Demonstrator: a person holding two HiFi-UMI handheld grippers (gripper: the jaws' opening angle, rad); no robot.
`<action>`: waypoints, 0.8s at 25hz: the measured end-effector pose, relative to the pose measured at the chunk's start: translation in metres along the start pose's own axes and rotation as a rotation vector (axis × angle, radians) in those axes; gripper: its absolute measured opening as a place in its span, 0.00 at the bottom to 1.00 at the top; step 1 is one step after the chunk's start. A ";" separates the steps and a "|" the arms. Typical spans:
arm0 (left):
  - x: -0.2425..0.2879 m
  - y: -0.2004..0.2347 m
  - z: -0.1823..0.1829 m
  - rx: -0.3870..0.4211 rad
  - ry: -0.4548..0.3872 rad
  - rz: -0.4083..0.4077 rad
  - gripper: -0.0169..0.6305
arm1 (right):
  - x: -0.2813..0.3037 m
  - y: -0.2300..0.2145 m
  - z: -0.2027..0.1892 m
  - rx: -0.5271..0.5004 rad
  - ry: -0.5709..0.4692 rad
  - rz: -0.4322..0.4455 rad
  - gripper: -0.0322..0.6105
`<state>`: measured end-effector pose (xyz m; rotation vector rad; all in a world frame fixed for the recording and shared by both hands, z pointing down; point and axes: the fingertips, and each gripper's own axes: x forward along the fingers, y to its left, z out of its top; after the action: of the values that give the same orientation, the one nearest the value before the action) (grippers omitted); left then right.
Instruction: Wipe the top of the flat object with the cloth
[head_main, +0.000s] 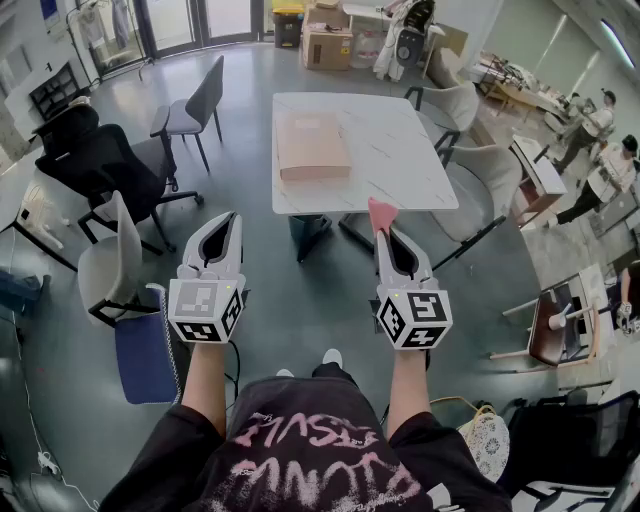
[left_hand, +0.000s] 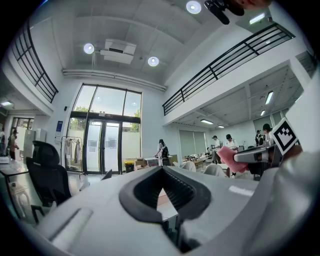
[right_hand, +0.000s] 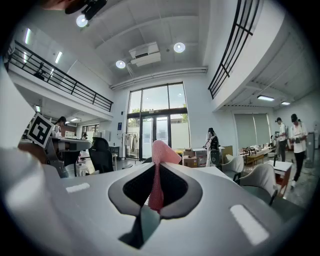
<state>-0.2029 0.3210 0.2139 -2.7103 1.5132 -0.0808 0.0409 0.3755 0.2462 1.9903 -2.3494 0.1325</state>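
Note:
A flat brown cardboard box (head_main: 312, 146) lies on the left half of a white marble table (head_main: 400, 150) ahead of me. Both grippers hang in the air well short of the table, over the floor. My right gripper (head_main: 385, 230) is shut on a pink cloth (head_main: 381, 213), which sticks up past the fingertips. In the right gripper view the cloth (right_hand: 161, 152) is pinched between the jaws of that gripper (right_hand: 157, 166). My left gripper (head_main: 228, 220) has its jaws together with nothing in them, as the left gripper view (left_hand: 162, 170) also shows.
Chairs ring the table: a black office chair (head_main: 95, 160), a grey chair (head_main: 195, 105), a beige chair (head_main: 110, 265) at the left, and armchairs (head_main: 480, 185) at the right. Cardboard boxes (head_main: 328, 45) stand at the back. People (head_main: 600, 120) are at far right.

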 end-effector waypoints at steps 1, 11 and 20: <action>0.000 0.001 0.000 0.000 0.000 -0.001 0.03 | 0.001 0.001 0.000 0.000 0.000 0.000 0.12; -0.003 0.007 -0.005 0.018 0.007 0.002 0.03 | 0.005 0.008 -0.006 0.001 0.012 -0.003 0.12; -0.005 0.017 -0.007 0.012 0.007 -0.005 0.03 | 0.008 0.018 -0.002 0.023 -0.003 0.007 0.12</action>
<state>-0.2208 0.3164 0.2199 -2.7069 1.5032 -0.0990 0.0223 0.3711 0.2489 1.9942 -2.3678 0.1573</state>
